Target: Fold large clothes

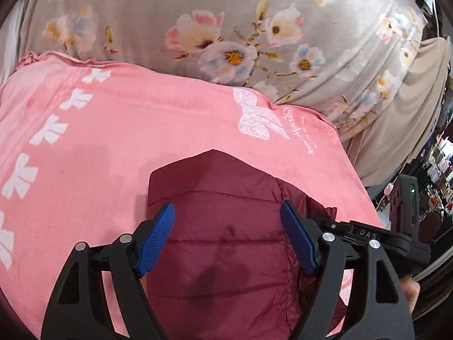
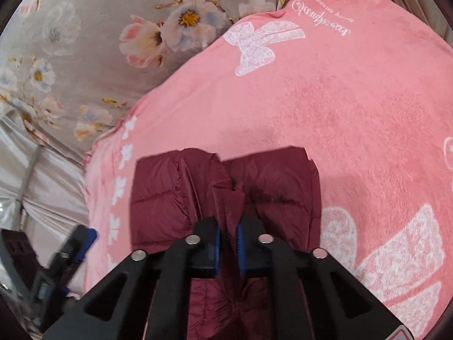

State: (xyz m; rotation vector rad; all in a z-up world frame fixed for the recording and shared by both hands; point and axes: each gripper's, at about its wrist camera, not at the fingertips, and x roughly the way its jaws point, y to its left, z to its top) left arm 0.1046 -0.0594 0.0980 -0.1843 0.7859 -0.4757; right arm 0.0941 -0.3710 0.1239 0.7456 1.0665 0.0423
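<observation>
A maroon quilted puffer jacket (image 1: 223,226) lies folded on a pink blanket (image 1: 113,141). My left gripper (image 1: 228,236) is open just above the jacket, with its blue pads (image 1: 155,238) spread to either side and nothing between them. In the right wrist view the jacket (image 2: 175,187) lies on the same pink blanket (image 2: 354,113). My right gripper (image 2: 228,240) is shut on a raised fold of the jacket's fabric. The other gripper (image 2: 82,240) shows blurred at the left edge of that view.
The pink blanket with white bows lies on a grey floral bedsheet (image 1: 226,14), also seen in the right wrist view (image 2: 70,42). The bed's edge with beige fabric (image 1: 410,113) drops off at the right. Cluttered shelves (image 1: 436,164) stand beyond.
</observation>
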